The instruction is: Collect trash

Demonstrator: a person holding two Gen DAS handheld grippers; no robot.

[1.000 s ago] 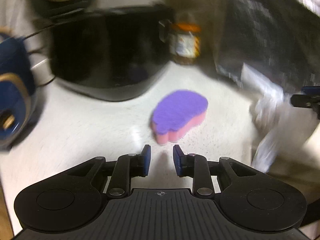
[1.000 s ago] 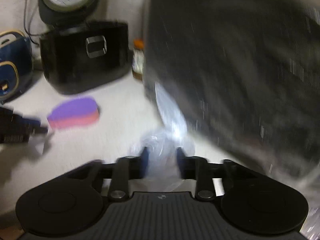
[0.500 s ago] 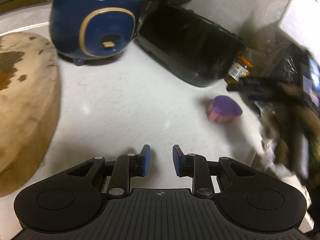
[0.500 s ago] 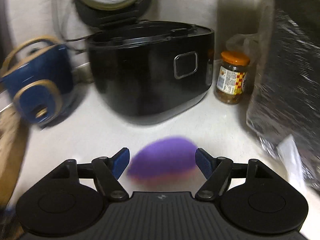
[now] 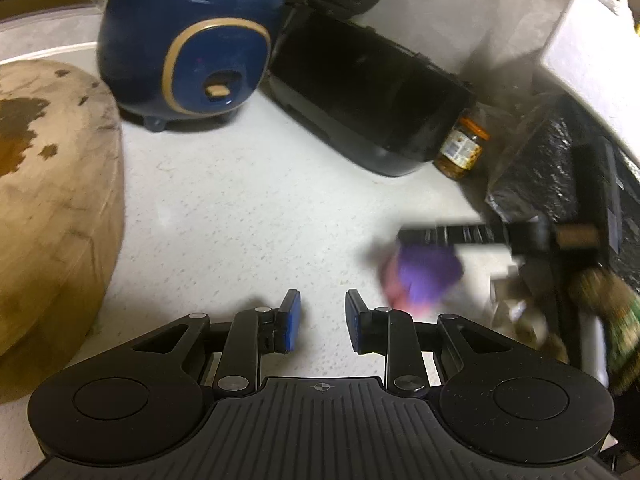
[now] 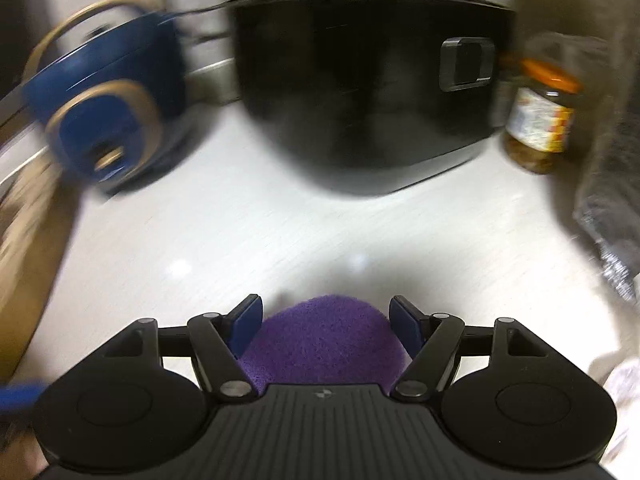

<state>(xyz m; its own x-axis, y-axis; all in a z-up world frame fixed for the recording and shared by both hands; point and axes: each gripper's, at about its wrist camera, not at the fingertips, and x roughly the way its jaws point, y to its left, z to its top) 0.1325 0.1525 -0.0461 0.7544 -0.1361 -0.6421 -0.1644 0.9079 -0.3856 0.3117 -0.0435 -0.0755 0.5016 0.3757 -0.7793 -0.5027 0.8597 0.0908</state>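
Note:
A purple-topped pink sponge (image 6: 324, 344) lies on the white counter (image 6: 320, 240) between the fingers of my right gripper (image 6: 326, 316). Its jaws stand wide on either side, and I see no pad pressing on the sponge. In the left wrist view the same sponge (image 5: 424, 272) is blurred, with the right gripper (image 5: 452, 236) a dark streak over it. My left gripper (image 5: 322, 320) hangs above bare counter to the left of the sponge, jaws a little apart with nothing between them. Crumpled pale wrapping (image 5: 516, 312) lies at the right.
A blue round appliance (image 5: 192, 40) and a black cooker (image 5: 368, 100) stand at the back, with an orange-lidded jar (image 5: 462, 148) beside the cooker. A black plastic bag (image 5: 552, 176) and a white box (image 5: 580, 48) fill the right. A wooden board (image 5: 52, 200) lies at the left.
My right gripper let go of the clear plastic, opened wide and moved left over the sponge. My left gripper swung left, away from the sponge, and rolled.

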